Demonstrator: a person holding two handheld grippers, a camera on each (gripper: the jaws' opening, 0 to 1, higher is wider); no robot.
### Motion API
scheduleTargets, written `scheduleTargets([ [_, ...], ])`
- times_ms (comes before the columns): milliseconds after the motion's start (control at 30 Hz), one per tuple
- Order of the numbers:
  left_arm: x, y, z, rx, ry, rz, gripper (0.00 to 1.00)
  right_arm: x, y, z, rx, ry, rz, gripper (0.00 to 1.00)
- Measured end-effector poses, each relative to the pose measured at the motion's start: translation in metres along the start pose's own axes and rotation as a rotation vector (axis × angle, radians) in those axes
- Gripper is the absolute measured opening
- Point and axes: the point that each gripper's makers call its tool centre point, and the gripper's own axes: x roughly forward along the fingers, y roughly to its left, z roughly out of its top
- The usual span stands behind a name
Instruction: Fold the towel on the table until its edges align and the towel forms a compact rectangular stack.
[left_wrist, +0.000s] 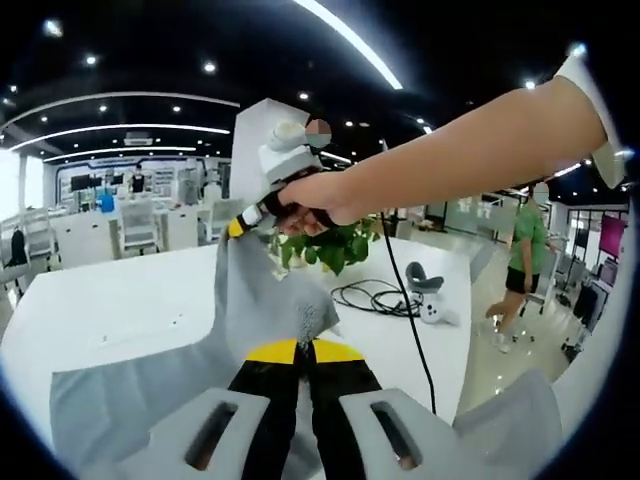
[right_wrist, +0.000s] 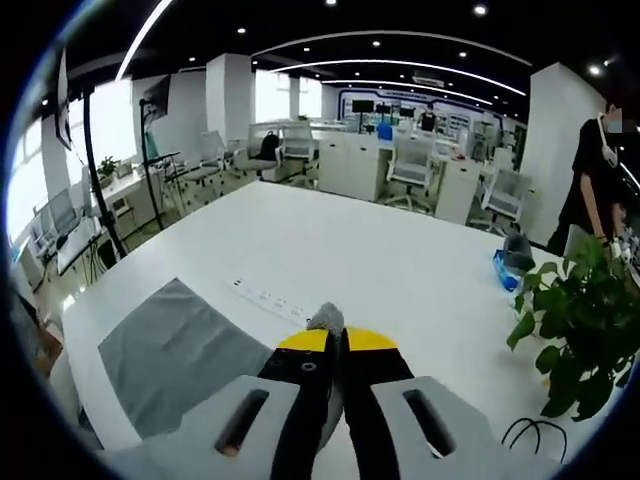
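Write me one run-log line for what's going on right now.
stage: towel lift | left gripper: shut on grey towel | right gripper: shut on towel corner, raised | rest of towel on white table | fold unfinished

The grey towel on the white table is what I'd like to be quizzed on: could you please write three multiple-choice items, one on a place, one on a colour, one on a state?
1. Where is the potted plant in the right gripper view?
A. On the table's right side
B. On the floor
C. On a chair

2. What colour are the tips of the left gripper?
A. Red
B. Yellow
C. Blue

3. What state is the towel in?
A. Flat and untouched
B. Rolled up
C. Partly lifted, pinched by both grippers

Answers:
1 A: its leaves rise over the white table at the right.
2 B: yellow pads cap the black fingers.
3 C: the left gripper's fingers close on cloth, and the right gripper holds a raised corner.
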Motion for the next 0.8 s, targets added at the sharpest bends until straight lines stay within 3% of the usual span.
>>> scheduleTargets([
  [267,-0.028,0.023,-0.001,-0.02,-0.024,0.04,0.03,0.012,0.044,0.024,-0.055,-0.003,0.032,0.01],
  [600,-0.071,0.066,0.001,-0.08,-0.075,0.113,0.03,0.027,0.108,0.052,-0.086,-0.022,0.081,0.01],
  [800,-0.092,0.086,-0.004,-0.096,-0.079,0.161,0.03,0.04,0.131,0.056,-0.107,-0.013,0.109,0.01],
])
